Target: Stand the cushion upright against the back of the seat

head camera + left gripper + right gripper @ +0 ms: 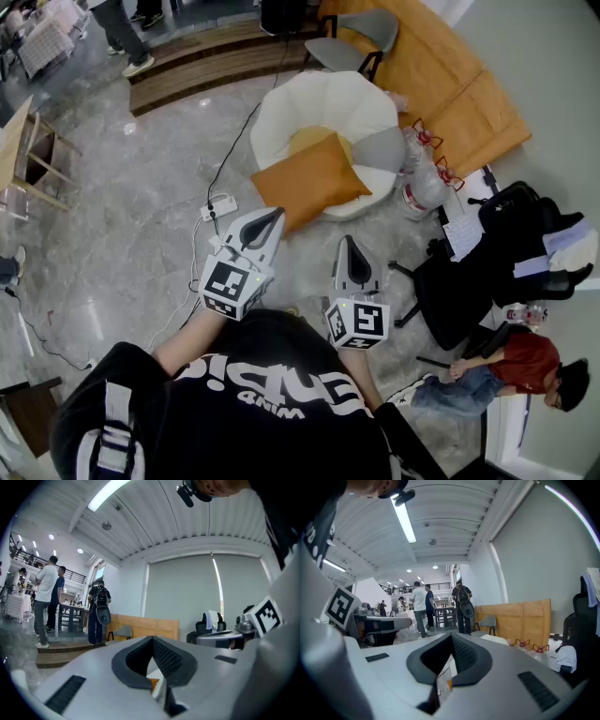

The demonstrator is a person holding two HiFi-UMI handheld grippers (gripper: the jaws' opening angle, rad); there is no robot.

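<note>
An orange cushion (308, 180) lies tilted over the front rim of a round white seat (324, 111), with a yellow cushion (314, 139) and a grey cushion (382, 148) inside it. My left gripper (273, 217) hovers just short of the orange cushion's near edge, jaws shut and empty. My right gripper (348, 243) is further right and nearer to me, also shut and empty. Through the closed jaws a sliver of orange cushion (154, 683) shows in the left gripper view, and another sliver of orange cushion (449, 685) in the right gripper view.
A white power strip (218, 207) and cables lie on the grey floor left of the seat. Plastic bottles (419, 183) stand right of it. A black office chair (487, 272) and a seated person (511, 370) are at the right. Wooden panels (450, 75) lean behind.
</note>
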